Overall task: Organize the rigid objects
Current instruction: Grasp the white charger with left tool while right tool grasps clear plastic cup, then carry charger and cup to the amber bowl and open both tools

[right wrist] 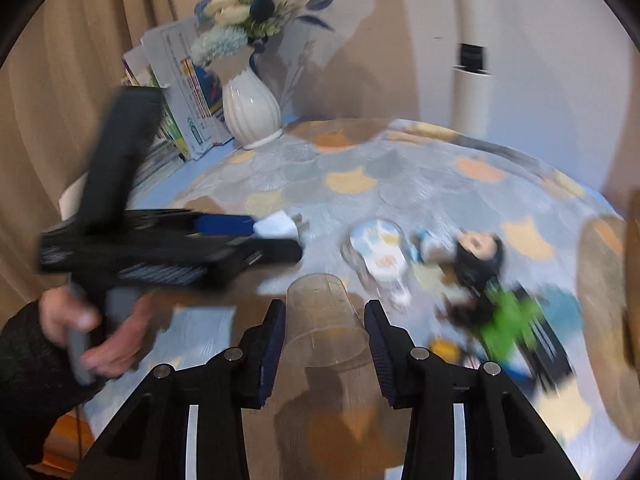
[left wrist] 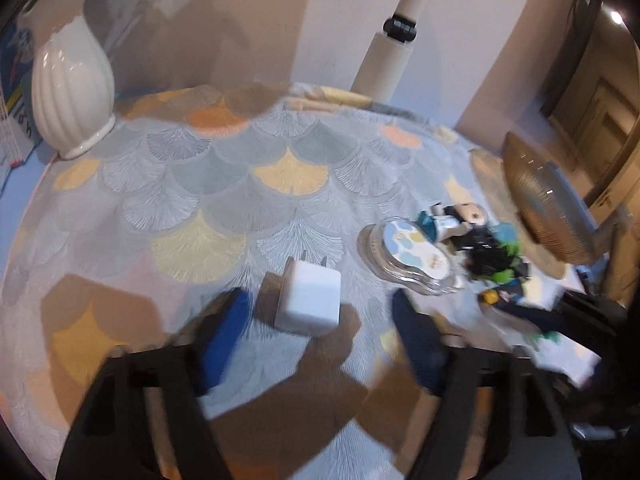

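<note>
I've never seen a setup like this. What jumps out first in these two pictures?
Probably the white plug-in charger lying on the scale-patterned tablecloth, with the left gripper straddling it, fingers not visibly touching. Next, the clear plastic cup upside down between the right gripper fingers. A jumble of toys lies to the right, and a white ribbed vase of flowers stands at the table's far edge.

Nothing I can see here reads as a clear word or number. The papers [right wrist: 188,92] leaning behind the white vase [right wrist: 251,114] carry coloured print and what look like charts, but the lettering is too small and blurred for me to make out. The patterned lid of the clear case [left wrist: 414,250] on the tabletop [left wrist: 240,184] bears a small gold mark that I cannot read either.
</note>
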`<action>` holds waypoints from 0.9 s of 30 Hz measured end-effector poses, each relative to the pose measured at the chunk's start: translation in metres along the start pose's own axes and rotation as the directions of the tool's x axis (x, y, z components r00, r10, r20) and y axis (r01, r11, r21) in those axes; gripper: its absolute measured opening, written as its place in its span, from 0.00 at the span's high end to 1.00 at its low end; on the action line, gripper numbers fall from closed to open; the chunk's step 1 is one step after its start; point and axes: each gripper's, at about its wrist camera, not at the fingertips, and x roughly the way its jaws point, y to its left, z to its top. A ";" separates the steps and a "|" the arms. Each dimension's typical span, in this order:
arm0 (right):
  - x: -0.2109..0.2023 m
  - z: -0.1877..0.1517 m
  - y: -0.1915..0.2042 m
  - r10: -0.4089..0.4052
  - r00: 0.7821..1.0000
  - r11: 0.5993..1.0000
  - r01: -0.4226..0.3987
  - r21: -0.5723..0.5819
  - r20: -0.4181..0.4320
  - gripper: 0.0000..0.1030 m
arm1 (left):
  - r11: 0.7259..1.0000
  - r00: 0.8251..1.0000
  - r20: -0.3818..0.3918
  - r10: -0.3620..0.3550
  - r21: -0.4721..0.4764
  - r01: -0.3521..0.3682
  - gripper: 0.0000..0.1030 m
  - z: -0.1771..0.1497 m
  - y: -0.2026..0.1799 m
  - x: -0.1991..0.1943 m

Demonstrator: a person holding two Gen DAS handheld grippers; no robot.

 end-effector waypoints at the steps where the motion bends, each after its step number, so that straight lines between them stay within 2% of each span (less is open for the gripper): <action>1: -0.006 -0.005 -0.001 -0.001 1.000 1.000 0.001 0.001 -0.001 0.62 | 1.000 1.000 0.007 0.015 0.017 -0.015 0.56 0.001 -0.004 0.001; 2: -0.013 -0.012 -0.001 -0.008 1.000 1.000 0.008 0.002 -0.002 0.62 | 0.999 1.000 0.005 0.018 0.030 -0.018 0.73 0.002 -0.008 0.003; 3: -0.019 -0.018 -0.001 -0.010 1.000 1.000 0.010 0.005 -0.003 0.62 | 0.999 1.000 0.004 0.005 0.045 -0.005 0.75 0.000 -0.012 0.003; 6: -0.034 -0.038 -0.002 -0.025 1.000 1.000 0.026 0.014 -0.007 0.62 | 0.999 1.000 0.022 0.014 0.033 -0.015 0.75 -0.009 -0.020 -0.005; 9: -0.049 -0.061 -0.003 -0.051 0.998 0.998 0.051 0.019 -0.026 0.62 | 0.998 0.998 0.050 -0.033 0.047 0.031 0.75 -0.024 -0.039 -0.022; 14: -0.063 -0.077 -0.010 -0.088 0.996 0.995 0.089 0.051 -0.022 0.61 | 0.994 0.995 0.070 -0.069 0.085 0.063 0.75 -0.054 -0.079 -0.040; 17: -0.059 -0.084 -0.017 -0.094 0.994 0.992 0.098 0.078 -0.048 0.61 | 0.993 0.998 0.061 -0.026 0.114 0.019 0.75 -0.065 -0.091 -0.029; 19: -0.055 -0.087 -0.019 -0.098 0.993 0.991 0.103 0.084 -0.064 0.61 | 0.987 0.998 0.051 0.029 0.154 -0.037 0.75 -0.067 -0.097 -0.023; 22: -0.054 -0.089 -0.018 -0.101 0.993 0.991 0.106 0.080 -0.066 0.43 | 0.986 0.997 0.072 0.023 0.161 -0.035 0.75 -0.068 -0.097 -0.026; 27: -0.057 -0.091 -0.018 -0.111 0.992 0.990 0.115 0.084 -0.053 0.43 | 0.986 0.998 0.067 0.022 0.164 -0.033 0.75 -0.071 -0.097 -0.025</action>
